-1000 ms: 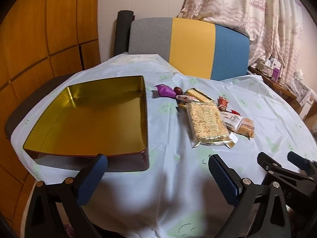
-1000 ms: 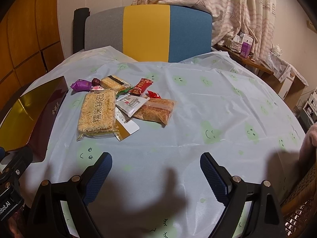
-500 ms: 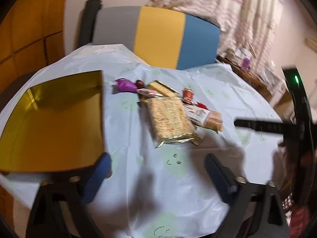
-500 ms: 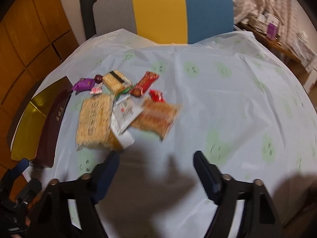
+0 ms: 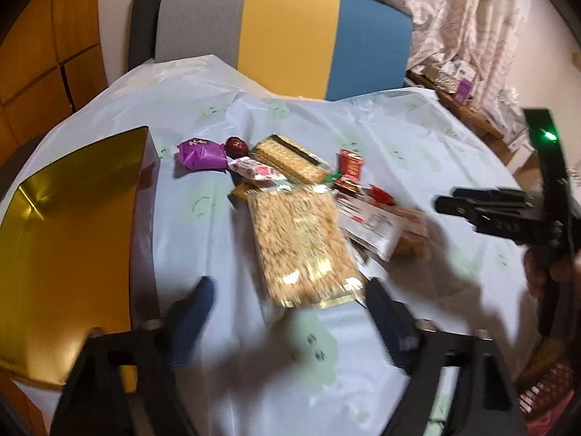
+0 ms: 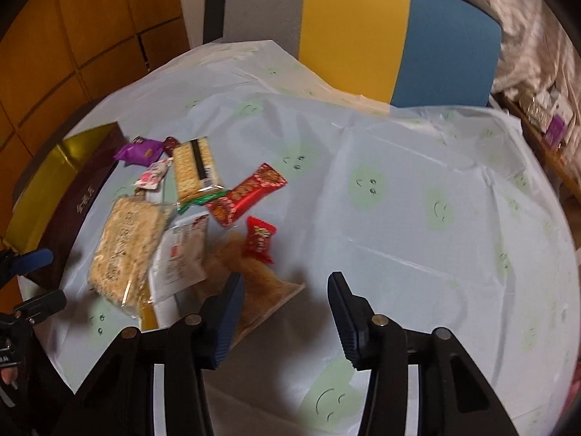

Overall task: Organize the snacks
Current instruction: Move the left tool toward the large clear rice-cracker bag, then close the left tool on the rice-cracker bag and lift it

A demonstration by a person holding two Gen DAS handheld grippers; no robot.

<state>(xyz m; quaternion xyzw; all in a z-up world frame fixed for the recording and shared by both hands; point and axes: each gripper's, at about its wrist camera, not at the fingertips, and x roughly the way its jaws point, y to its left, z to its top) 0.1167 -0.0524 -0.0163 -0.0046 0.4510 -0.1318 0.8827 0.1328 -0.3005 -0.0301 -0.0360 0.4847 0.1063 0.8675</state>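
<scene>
Your left gripper: angled down, jaws wide, just reopening, empty, over the rice-cracker pack.
Your right gripper: angled down, jaws narrowing, empty, beside the orange-brown snack bag.
Snack pile: right of the gold-lined box.

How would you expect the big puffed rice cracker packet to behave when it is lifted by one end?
The puffed rice cracker packet looks like a flat rigid slab, so it probably stays stiff. Its airy grain suggests lightness and brittleness. The glossy wrapper may slip.
</scene>
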